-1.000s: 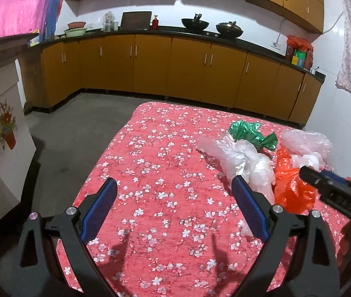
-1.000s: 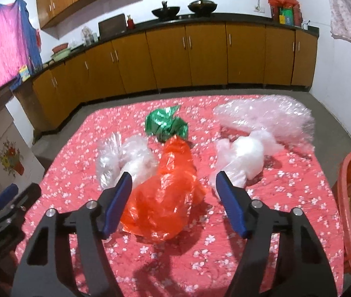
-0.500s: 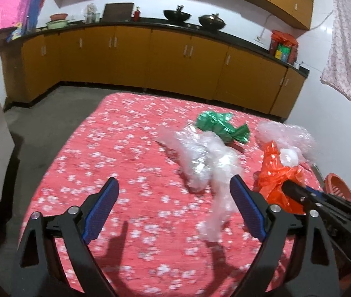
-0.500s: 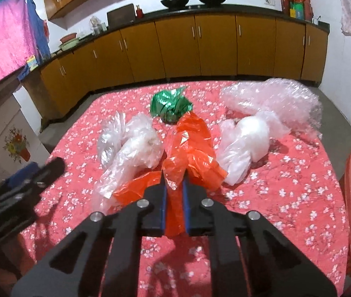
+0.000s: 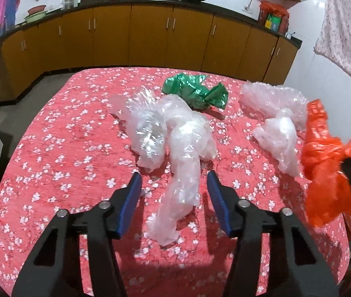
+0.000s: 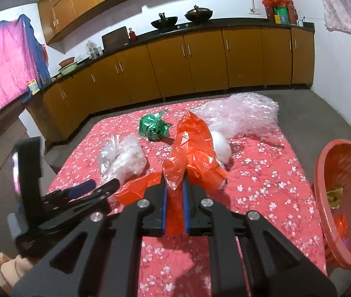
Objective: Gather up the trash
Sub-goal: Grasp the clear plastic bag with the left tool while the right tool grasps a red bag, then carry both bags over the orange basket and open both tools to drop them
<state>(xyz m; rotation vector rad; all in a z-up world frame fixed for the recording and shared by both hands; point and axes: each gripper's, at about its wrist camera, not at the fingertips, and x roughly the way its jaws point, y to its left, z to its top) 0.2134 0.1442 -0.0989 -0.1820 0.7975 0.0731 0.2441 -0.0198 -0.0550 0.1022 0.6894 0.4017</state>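
Right wrist view: the orange basket [image 6: 343,198] beside the table [image 6: 262,188] already holds a few scraps, so collection is judged to be at an early stage. Four pieces lie on the flowered cloth: the green foil wrapper [image 6: 153,129], the clear bag [image 6: 123,160], a small white bag [image 5: 278,138] and the large bubble-wrap sheet [image 6: 239,116]. The right gripper [image 6: 174,206] is closed, its blue pads pinching the lower end of the orange bag [image 6: 195,153], which stands raised off the cloth; the drop into the basket is still to come. Left wrist view: the left gripper [image 5: 174,203] is about half open and closing, its jaws either side of the clear bag's trailing tail, the pads not yet pressing it.
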